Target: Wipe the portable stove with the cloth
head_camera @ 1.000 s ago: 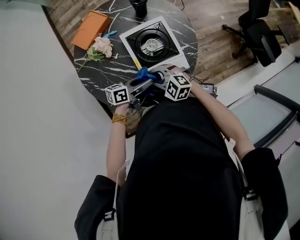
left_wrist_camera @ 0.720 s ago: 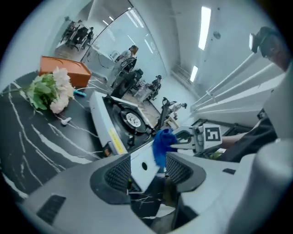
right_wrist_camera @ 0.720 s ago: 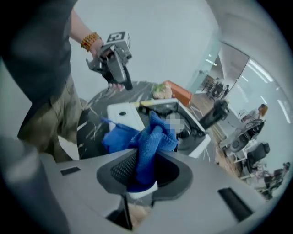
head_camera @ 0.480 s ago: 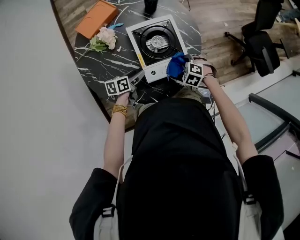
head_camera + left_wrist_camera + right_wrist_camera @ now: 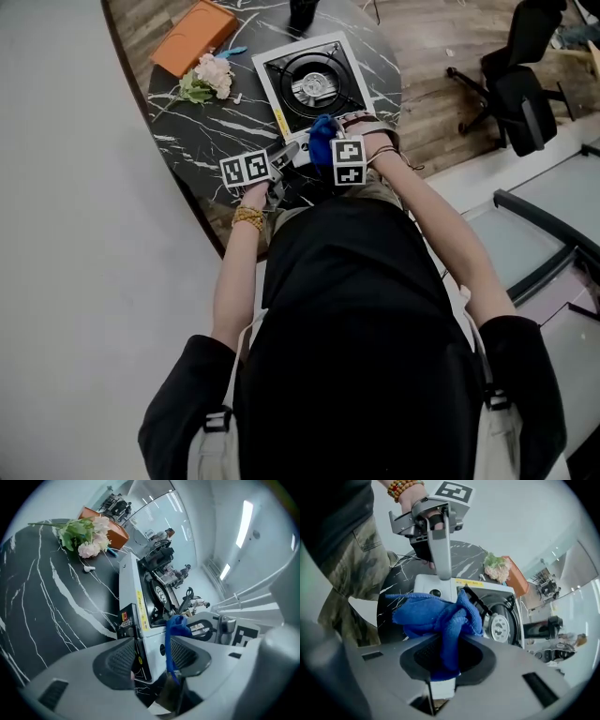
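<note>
The portable stove [image 5: 314,82], a white square unit with a round black burner, sits on the right part of the round black marble-patterned desk [image 5: 183,141], close to the person. The right gripper [image 5: 447,656] points steeply down at the stove's near edge. Its jaws have just been closing and are clamped on the blue cloth [image 5: 440,613], which passes between both pads and bunches out beyond the tips. The bunched cloth hangs over the stove's front edge, just beside the burner; contact between cloth and stove surface cannot be confirmed. The left gripper [image 5: 152,648] is positioned at the stove's front left corner, just beside the right gripper. Its jaws have just been opening and stand wide apart. The stove's front panel with its black control label shows in the gap between them, neither pad is seen pressing on it, and this gripper has hold of nothing. In the left gripper view a strand of the cloth crosses in front of the right-hand jaw. Well apart from the stove, on the far left of the desk, lie a small bunch of flowers [image 5: 208,80] and a flat orange item [image 5: 195,36]. A dark container [image 5: 302,13] stands just beyond the stove's far edge. A black office chair [image 5: 520,80] stands on the wooden floor [image 5: 441,84] to the right of the desk.
</note>
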A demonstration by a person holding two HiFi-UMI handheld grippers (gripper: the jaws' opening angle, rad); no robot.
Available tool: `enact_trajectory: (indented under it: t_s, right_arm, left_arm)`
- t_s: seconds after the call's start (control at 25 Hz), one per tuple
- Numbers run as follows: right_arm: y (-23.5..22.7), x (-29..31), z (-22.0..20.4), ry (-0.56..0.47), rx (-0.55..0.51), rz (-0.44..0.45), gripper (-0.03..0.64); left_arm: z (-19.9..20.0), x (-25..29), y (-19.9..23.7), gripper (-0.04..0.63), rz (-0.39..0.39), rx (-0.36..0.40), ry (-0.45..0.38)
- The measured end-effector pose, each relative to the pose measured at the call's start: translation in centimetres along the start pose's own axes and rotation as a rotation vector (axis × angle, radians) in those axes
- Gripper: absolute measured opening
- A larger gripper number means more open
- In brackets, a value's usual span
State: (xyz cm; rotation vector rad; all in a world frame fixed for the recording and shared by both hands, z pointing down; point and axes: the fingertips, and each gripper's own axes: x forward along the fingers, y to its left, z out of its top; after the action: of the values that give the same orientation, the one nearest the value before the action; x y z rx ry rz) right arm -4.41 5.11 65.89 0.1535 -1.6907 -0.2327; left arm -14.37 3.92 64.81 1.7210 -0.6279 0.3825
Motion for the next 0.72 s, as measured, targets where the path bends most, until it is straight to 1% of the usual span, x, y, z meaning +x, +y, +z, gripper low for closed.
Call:
enact_trajectory:
  t_s: [0.16, 0.24, 0.28, 0.32, 0.36, 0.4, 0.48, 0.52, 0.56, 0.64, 0.68, 0.72]
  right_arm:
    - [0.0, 0.4, 4.1, -0.046, -0.07, 0.019, 0.067]
    - [0.0, 0.6, 6.0, -0.085, -0.074, 0.027, 0.067]
    - [0.1, 0.6, 6.7, -0.111, -0.053, 0.036, 0.067]
    - [0.2, 0.6, 7.4, -0.146, -0.011, 0.052, 0.067]
    - [0.3, 0.3, 8.0, -0.197, 0.055, 0.076, 0.067]
    - [0.4, -0.3, 8.5, -0.268, 0.139, 0.103, 0.071]
    - [-0.2, -3.2, 9.2, -0.463, 0.325, 0.131, 0.072]
    - [-0.9, -5.2, 9.2, -0.559, 0.402, 0.119, 0.074]
    - [-1.7, -7.3, 8.9, -0.638, 0.454, 0.091, 0.074]
    - [-2.9, -10.7, 8.6, -0.754, 0.496, 0.028, 0.078]
    - [-3.0, -11.8, 8.7, -0.791, 0.492, 0.012, 0.081]
    - [-2.7, -12.5, 9.0, -0.815, 0.473, 0.006, 0.083]
  left_arm:
    - [-0.1, 0.1, 0.1, 0.238, -0.012, -0.036, -0.016]
    - [0.0, 0.0, 0.0, 0.239, -0.021, -0.042, -0.022]
    - [0.0, -0.1, -0.1, 0.244, -0.031, -0.049, -0.026]
    - [0.1, -0.2, -0.3, 0.253, -0.049, -0.059, -0.034]
    - [0.2, -0.5, -0.5, 0.256, -0.076, -0.071, -0.044]
    - [0.3, -0.9, -0.9, 0.256, -0.109, -0.083, -0.056]
    - [0.7, -2.5, -2.3, 0.259, -0.191, -0.093, -0.083]
    - [0.9, -3.4, -3.3, 0.267, -0.24, -0.085, -0.091]
    - [1.1, -4.4, -4.6, 0.268, -0.293, -0.064, -0.09]
    - [1.1, -5.6, -7.2, 0.268, -0.399, 0.001, -0.058]
    - [0.9, -5.5, -8.4, 0.268, -0.451, 0.023, -0.038]
    - [0.8, -5.1, -9.6, 0.268, -0.504, 0.023, -0.02]
